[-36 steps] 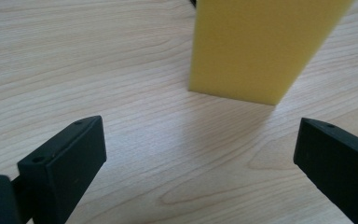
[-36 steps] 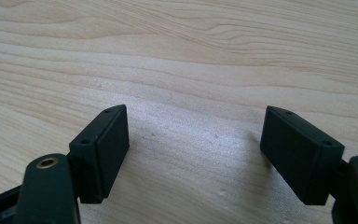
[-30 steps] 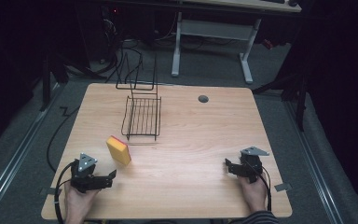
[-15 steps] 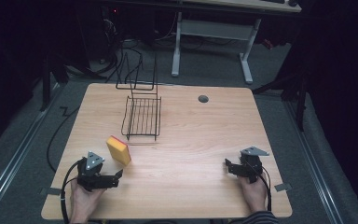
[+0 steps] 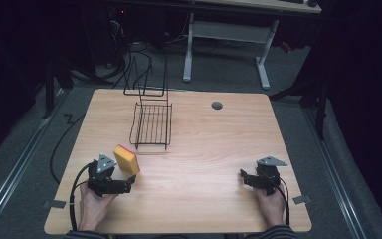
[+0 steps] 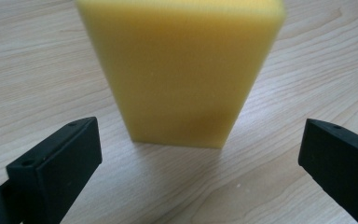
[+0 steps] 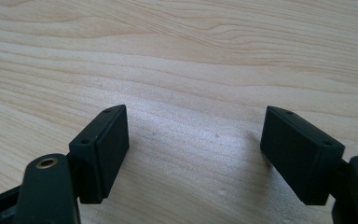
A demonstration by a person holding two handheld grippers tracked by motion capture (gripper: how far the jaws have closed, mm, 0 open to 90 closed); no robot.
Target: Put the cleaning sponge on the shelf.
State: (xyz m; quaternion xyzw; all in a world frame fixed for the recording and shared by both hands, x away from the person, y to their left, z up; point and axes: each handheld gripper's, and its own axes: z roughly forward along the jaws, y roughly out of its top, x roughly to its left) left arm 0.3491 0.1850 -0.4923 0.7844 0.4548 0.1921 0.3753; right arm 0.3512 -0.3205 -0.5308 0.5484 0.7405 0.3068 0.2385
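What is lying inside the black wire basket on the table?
Nothing shows inside the wire basket: between its thin wires only the bare wooden table appears. The yellow sponge stands outside it, nearer the person, in front of the open left gripper.

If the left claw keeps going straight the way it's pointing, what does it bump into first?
Most likely the yellow sponge. In the left gripper view it stands right ahead of the open left claw, between the lines of its two jaws and not yet touched. How much table lies between them is hard to judge.
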